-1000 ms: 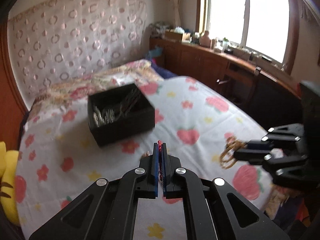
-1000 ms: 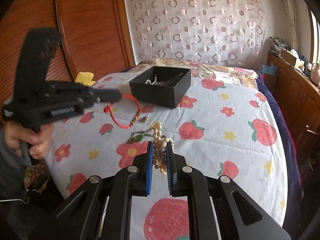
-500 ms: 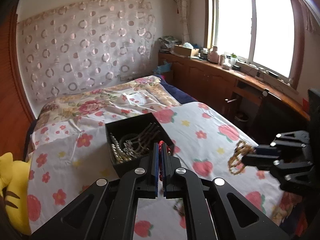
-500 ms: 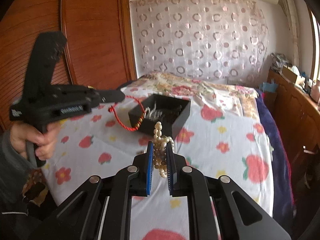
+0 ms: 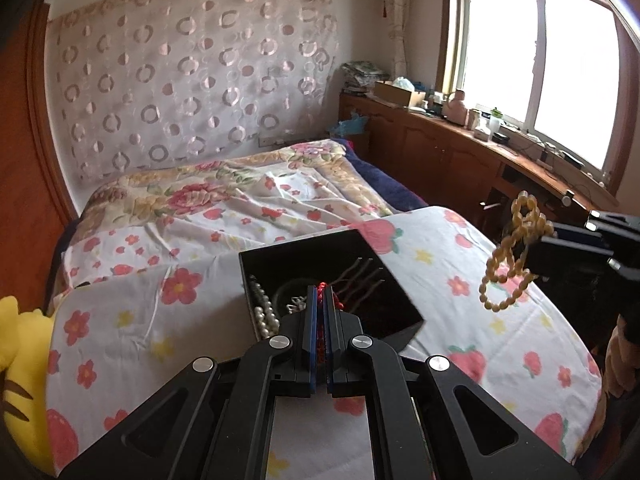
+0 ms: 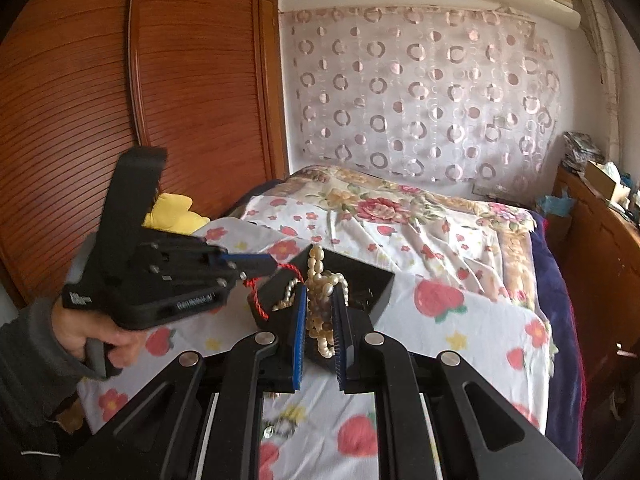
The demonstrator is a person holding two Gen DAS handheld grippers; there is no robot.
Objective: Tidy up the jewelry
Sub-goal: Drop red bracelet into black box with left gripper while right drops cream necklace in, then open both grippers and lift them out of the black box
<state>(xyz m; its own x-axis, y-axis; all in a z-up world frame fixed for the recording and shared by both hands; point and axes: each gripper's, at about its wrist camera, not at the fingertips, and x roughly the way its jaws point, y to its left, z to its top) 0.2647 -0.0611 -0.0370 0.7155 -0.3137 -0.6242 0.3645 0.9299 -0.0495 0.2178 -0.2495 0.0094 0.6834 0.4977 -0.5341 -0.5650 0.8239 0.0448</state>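
A black jewelry box (image 5: pixel 384 256) sits on the flowered bedsheet and holds a white pearl strand (image 5: pixel 264 312) and metal hair pins. My left gripper (image 5: pixel 320 296) is shut on a red cord bracelet (image 5: pixel 320 286) and hangs over the open box; it also shows in the right wrist view (image 6: pixel 276 266) with the red cord (image 6: pixel 256 300) dangling. My right gripper (image 6: pixel 322 292) is shut on a cream pearl necklace (image 6: pixel 320 280), held above the box's near edge (image 6: pixel 380 296). In the left wrist view the necklace (image 5: pixel 508 264) hangs from the right gripper at the right.
The bed (image 5: pixel 140 320) is covered by a white sheet with strawberries and flowers. A yellow plush toy (image 5: pixel 16 344) lies at its left edge. A wooden cabinet (image 5: pixel 460 160) runs under the window on the right; a wooden wardrobe (image 6: pixel 140 100) stands on the left.
Both grippers rose and moved forward with their jewelry. The left one now hangs over the box; the right one has come to the box's near edge.
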